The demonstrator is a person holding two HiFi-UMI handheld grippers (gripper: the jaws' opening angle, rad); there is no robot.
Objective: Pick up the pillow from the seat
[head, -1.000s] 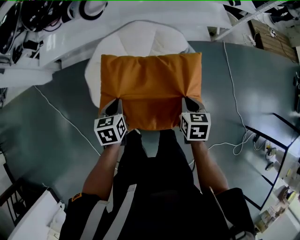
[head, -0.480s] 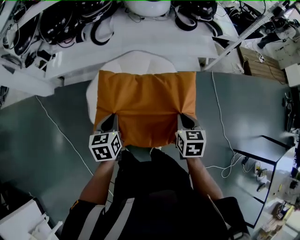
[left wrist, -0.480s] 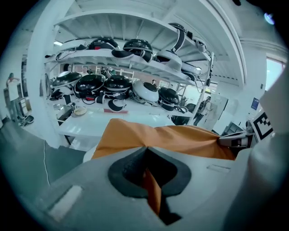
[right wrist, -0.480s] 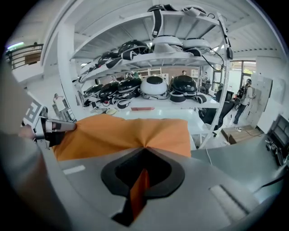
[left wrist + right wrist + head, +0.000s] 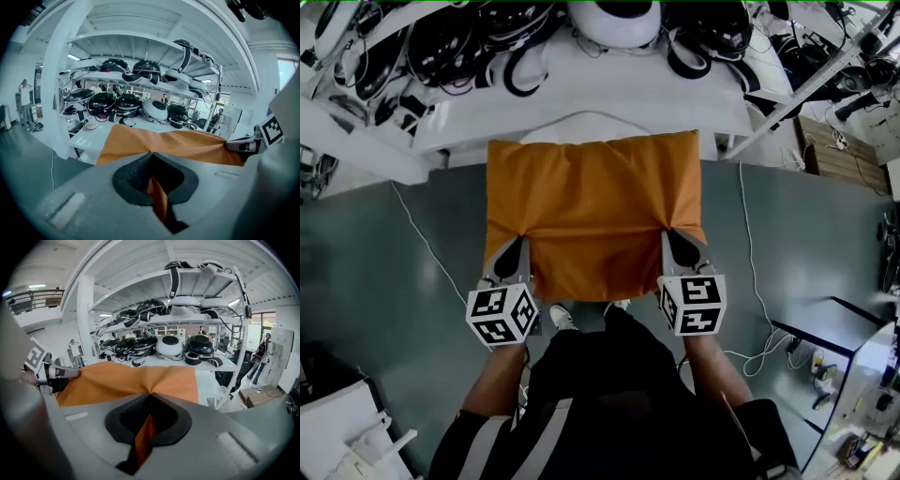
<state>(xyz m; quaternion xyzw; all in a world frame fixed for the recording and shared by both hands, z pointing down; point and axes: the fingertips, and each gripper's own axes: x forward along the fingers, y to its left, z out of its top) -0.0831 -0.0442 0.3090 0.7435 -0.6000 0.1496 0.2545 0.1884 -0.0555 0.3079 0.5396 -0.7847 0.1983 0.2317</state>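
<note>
An orange pillow (image 5: 595, 211) hangs spread flat between my two grippers, above a white seat (image 5: 581, 124) of which only a sliver shows past its far edge. My left gripper (image 5: 513, 247) is shut on the pillow's near left corner, my right gripper (image 5: 679, 244) on its near right corner. In the left gripper view, orange cloth (image 5: 157, 199) is pinched between the jaws and the pillow (image 5: 178, 143) stretches right to the other gripper (image 5: 243, 145). The right gripper view shows the same: the pillow (image 5: 131, 380), with its cloth (image 5: 143, 439) clamped in the jaws.
A white shelf rack (image 5: 609, 70) loaded with black and white helmets (image 5: 623, 19) stands just beyond the seat. White cables (image 5: 422, 239) run over the grey floor on both sides. A wooden pallet (image 5: 834, 150) lies at the right. The person's shoe (image 5: 562, 319) is below the pillow.
The pillow has come up off the seat and now covers nearly all of it. Both grippers kept hold of its near corners, and the shelf rack has come into view.
</note>
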